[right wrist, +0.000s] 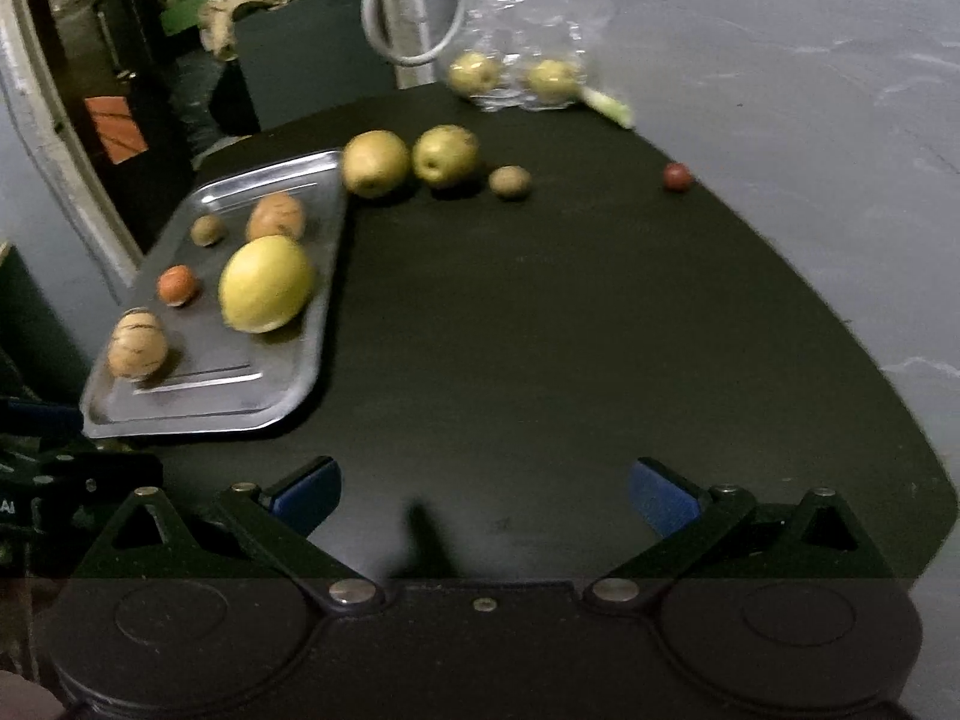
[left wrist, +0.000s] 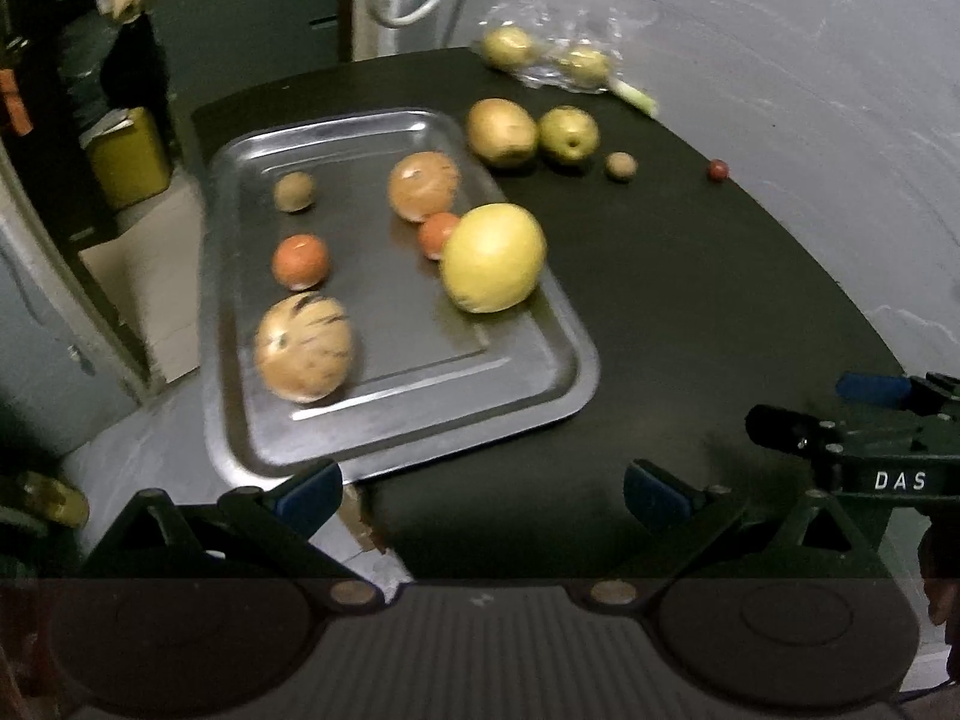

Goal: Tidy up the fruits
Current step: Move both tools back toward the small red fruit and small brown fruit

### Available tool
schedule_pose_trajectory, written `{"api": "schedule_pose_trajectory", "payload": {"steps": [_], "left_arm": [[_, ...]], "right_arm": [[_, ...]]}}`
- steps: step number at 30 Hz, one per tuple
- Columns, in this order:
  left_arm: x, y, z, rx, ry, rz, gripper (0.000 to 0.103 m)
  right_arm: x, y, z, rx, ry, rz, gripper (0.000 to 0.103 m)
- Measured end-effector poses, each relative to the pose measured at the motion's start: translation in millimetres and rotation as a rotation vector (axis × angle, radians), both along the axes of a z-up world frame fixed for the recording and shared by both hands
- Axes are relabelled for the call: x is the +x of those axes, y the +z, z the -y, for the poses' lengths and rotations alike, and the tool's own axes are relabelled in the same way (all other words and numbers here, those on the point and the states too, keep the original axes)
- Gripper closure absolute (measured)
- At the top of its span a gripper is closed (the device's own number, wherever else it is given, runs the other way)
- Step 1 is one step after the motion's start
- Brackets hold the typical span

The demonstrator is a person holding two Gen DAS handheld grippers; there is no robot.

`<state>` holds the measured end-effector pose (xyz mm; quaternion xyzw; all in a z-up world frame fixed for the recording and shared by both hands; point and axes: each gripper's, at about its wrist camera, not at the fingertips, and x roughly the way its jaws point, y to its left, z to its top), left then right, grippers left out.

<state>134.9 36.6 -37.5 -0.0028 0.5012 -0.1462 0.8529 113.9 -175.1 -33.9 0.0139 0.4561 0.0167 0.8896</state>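
Observation:
A metal tray point(left wrist: 540, 372) point(right wrist: 300, 384) lies on the left of the dark table. It holds a big yellow fruit point(left wrist: 493, 258) point(right wrist: 266, 283), two striped melons point(left wrist: 303, 348) point(left wrist: 423, 186), two orange fruits point(left wrist: 300, 261) point(left wrist: 438, 234) and a kiwi point(left wrist: 294, 191). On the table behind the tray lie two pears point(right wrist: 376, 163) point(right wrist: 445, 155), a small kiwi point(right wrist: 509, 181) and a small red fruit point(right wrist: 677, 176). My left gripper point(left wrist: 483, 495) is open near the tray's front edge. My right gripper point(right wrist: 486, 495) point(left wrist: 840, 414) is open and empty over bare table.
A clear plastic bag point(right wrist: 516, 60) at the table's far edge holds two more pears. A white cable point(right wrist: 408, 18) hangs behind it. The grey floor point(right wrist: 810, 90) shows to the right, clutter and a yellow box point(left wrist: 129, 159) to the left.

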Motion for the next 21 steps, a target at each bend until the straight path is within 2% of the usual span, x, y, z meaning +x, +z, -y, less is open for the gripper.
{"api": "schedule_pose_trajectory", "payload": {"steps": [4, 9, 15, 21], "left_arm": [[7, 2, 17, -0.008, -0.029, 0.006, 0.001], [20, 6, 38, -0.011, -0.062, 0.031, 0.001], [41, 16, 59, 0.008, -0.097, 0.08, 0.001], [66, 26, 78, 0.006, -0.099, 0.151, 0.001]], "right_arm": [[0, 7, 20, -0.029, -0.05, 0.023, 0.001], [5, 26, 46, -0.036, -0.109, 0.108, 0.001], [27, 56, 62, -0.013, -0.091, 0.207, 0.001], [62, 73, 76, -0.003, -0.074, 0.27, 0.001]]}}
